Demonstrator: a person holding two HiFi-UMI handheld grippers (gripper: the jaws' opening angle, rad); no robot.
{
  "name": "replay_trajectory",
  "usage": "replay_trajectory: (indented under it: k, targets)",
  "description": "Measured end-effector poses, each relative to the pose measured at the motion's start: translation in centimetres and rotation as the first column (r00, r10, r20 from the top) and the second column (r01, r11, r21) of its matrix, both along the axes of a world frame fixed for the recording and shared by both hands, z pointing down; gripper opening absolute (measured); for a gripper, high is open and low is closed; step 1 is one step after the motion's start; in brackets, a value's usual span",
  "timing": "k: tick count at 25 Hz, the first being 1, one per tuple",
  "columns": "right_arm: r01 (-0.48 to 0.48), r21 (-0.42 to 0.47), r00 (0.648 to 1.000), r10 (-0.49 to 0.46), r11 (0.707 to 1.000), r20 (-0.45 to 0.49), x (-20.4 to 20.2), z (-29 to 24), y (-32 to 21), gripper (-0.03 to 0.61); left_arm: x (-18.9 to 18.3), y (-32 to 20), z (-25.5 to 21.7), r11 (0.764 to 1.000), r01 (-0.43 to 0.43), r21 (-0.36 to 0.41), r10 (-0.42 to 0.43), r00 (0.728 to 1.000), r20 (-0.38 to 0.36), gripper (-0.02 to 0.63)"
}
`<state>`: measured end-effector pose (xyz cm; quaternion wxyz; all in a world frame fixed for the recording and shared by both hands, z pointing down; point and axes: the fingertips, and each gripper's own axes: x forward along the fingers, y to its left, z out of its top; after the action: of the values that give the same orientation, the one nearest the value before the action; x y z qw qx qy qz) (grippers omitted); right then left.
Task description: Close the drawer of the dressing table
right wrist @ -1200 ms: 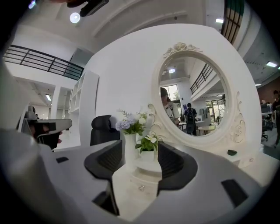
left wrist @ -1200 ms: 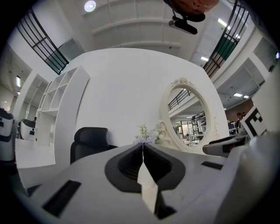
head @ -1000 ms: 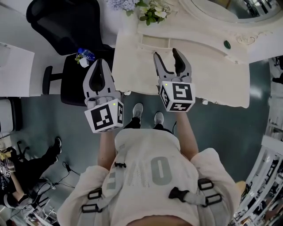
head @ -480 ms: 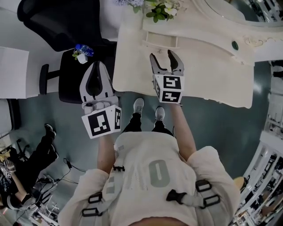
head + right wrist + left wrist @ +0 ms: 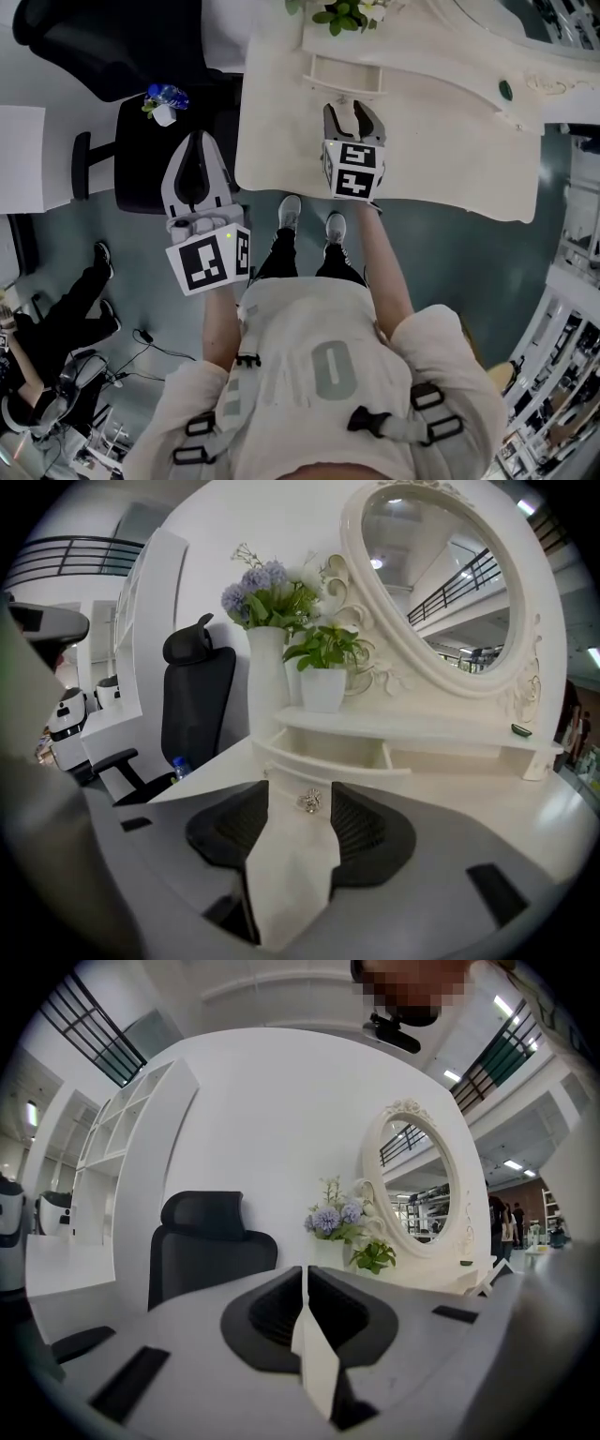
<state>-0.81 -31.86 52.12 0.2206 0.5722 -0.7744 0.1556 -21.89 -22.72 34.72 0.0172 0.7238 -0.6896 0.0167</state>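
The person stands facing a cream dressing table (image 5: 427,155), a gripper in each hand. The right gripper (image 5: 353,114) reaches over the table top and points toward 12 o'clock in the head view, straight at the drawer (image 5: 339,87). The drawer is pulled out from under the table's raised shelf, and its inside is bare. In the right gripper view the drawer (image 5: 328,749) sits at 12 o'clock just beyond the jaws. Its small shiny knob (image 5: 310,802) shows in the gap between the jaw tips of the right gripper (image 5: 301,790). The jaws have just been closing, yet they are spread, with a little room on each side of the knob and neither pad pressing on it.

The left gripper (image 5: 197,141) hangs off the table's edge, at about 8 o'clock from the right one, over the seat of a black office chair (image 5: 141,150). In the left gripper view, the left gripper (image 5: 306,1271) has its jaws pressed together with nothing between them.

A water bottle (image 5: 161,96) lies on the chair seat at 11 o'clock from the left gripper. In the right gripper view an oval mirror (image 5: 441,583) rises at 1 o'clock. A tall vase (image 5: 265,682) of flowers and a small plant pot (image 5: 323,688) stand on the shelf at 12 o'clock, above the drawer.
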Motion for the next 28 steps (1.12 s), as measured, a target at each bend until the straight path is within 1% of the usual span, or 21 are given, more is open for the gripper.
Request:
replay_trajectory:
  k: [6,9,11,13,18,28]
  targets:
    - [-0.034,-0.056,0.999,0.034,0.998,0.0,0.1,2.0,-0.5,0.199,-0.3,-0.1,1.2,1.0,-0.002,-0.02,0.002,1.0,-0.002,0.021]
    - [-0.045,-0.072,0.999,0.044,0.996,-0.01,0.4,2.7,-0.8,0.18,-0.2,-0.2,1.5,1.0,-0.003,-0.025,0.003,1.0,-0.008,0.021]
    - [-0.054,-0.079,0.998,0.053,0.995,-0.014,0.6,3.0,-1.1,0.153,-0.3,-0.3,1.8,1.0,-0.001,-0.031,0.001,1.0,-0.013,0.021]
    - [-0.06,-0.087,0.998,0.059,0.994,-0.013,0.8,3.2,-1.2,0.149,-0.4,-0.3,2.2,0.999,0.002,-0.041,-0.003,1.0,-0.007,0.021]
    - [-0.059,-0.083,0.998,0.058,0.995,-0.019,0.9,3.4,-1.3,0.123,-0.6,-0.4,2.7,0.998,0.014,-0.055,-0.014,1.0,0.0,0.021]
    - [-0.076,-0.078,0.997,0.074,0.994,-0.026,0.9,3.7,-1.5,0.109,-0.9,-0.4,3.4,0.997,0.026,-0.078,-0.026,1.0,0.008,0.021]
